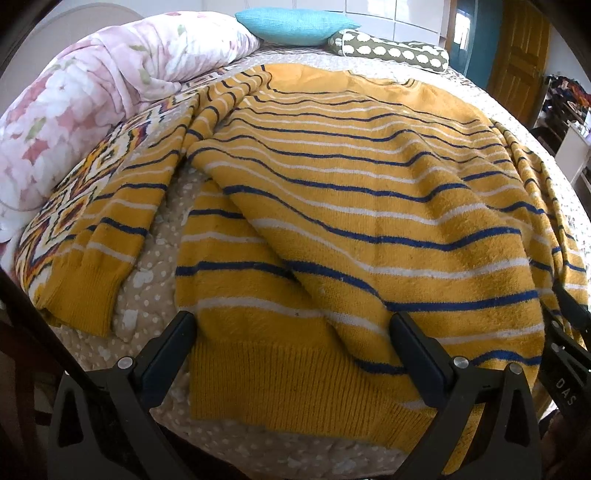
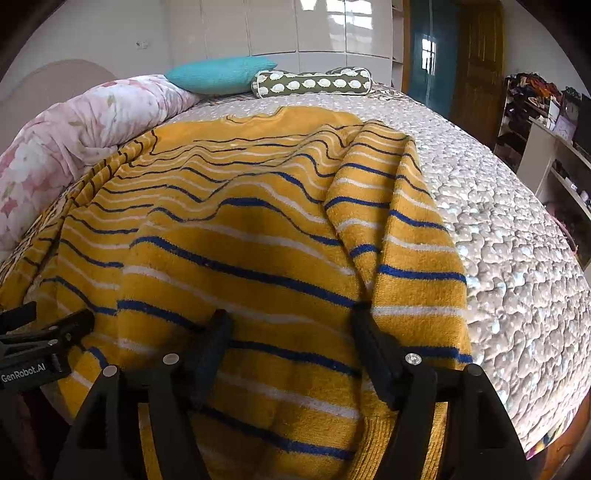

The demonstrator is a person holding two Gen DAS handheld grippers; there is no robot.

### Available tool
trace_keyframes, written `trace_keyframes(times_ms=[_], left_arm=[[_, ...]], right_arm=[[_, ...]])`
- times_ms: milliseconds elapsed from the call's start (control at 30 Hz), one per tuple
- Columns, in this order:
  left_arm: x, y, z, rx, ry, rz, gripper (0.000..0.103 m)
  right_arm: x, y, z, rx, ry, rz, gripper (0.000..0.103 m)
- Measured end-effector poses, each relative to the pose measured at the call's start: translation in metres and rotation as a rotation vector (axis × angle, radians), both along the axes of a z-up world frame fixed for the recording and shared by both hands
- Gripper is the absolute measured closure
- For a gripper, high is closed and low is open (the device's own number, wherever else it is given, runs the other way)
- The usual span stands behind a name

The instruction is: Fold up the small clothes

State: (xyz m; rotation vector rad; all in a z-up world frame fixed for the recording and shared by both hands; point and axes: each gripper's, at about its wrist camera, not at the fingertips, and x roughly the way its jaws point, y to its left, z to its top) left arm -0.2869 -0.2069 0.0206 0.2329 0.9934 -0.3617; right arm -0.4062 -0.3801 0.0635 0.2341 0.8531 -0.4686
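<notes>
A mustard-yellow sweater with blue and white stripes lies spread on the bed, collar at the far end. Its left sleeve lies alongside the body; the right sleeve is folded down the right side. My left gripper is open, its fingers straddling the ribbed hem at the near left. My right gripper is open over the sweater's near right part, by the sleeve's edge. The left gripper also shows at the right wrist view's left edge.
A beige dotted quilt covers the bed. A rolled pink floral duvet lies at the left. A teal pillow and an olive patterned bolster sit at the head. Cluttered shelves stand at the right.
</notes>
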Motion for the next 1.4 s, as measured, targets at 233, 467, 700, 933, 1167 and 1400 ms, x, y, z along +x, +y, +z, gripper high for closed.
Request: trace_keyframes(times_ms=[233,467,700,933,1167,1400], left_arm=[[-0.002,0.000,-0.001,-0.003,-0.012,-0.004,0.000],[-0.002,0.000,0.000,-0.004,-0.016,-0.004,0.000],[-0.003,0.000,0.000,-0.005,-0.025,-0.005,0.000],[-0.004,0.000,0.000,-0.010,-0.040,-0.004,0.000],[-0.008,0.003,-0.002,-0.030,-0.075,-0.005,0.000],[-0.010,0.004,-0.004,-0.040,-0.107,-0.016,0.000]], right_arm=[[0.002,0.002,-0.001,-0.008,-0.003,0.000,0.026],[0.003,0.004,-0.003,-0.021,-0.005,0.004,0.025],[0.003,0.006,-0.004,-0.034,-0.014,0.005,0.024],[0.001,0.009,-0.007,-0.052,-0.026,0.006,0.024],[-0.004,0.013,-0.009,-0.080,-0.054,0.004,0.024],[-0.007,0.018,-0.013,-0.122,-0.095,0.006,0.021]])
